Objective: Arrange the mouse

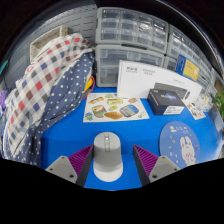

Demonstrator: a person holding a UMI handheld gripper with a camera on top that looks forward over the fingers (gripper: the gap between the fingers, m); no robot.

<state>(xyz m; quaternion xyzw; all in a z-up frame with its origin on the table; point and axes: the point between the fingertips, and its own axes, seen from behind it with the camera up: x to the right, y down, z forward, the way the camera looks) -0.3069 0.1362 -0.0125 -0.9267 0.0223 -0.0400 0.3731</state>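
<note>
A white computer mouse point(108, 157) lies on the blue table top point(140, 130), between my two fingers. My gripper point(110, 162) is open: the purple pads point(81, 162) stand at either side of the mouse with a gap of blue table showing at each side. A round light mouse mat with small printed figures point(181, 143) lies to the right, just beyond the right finger.
A checked cloth point(45, 90) hangs over something at the left. Printed sheets point(113, 107) lie beyond the mouse. A black box point(166, 99) and a white carton point(140, 75) stand behind, with clear plastic drawer units point(130, 40) along the back.
</note>
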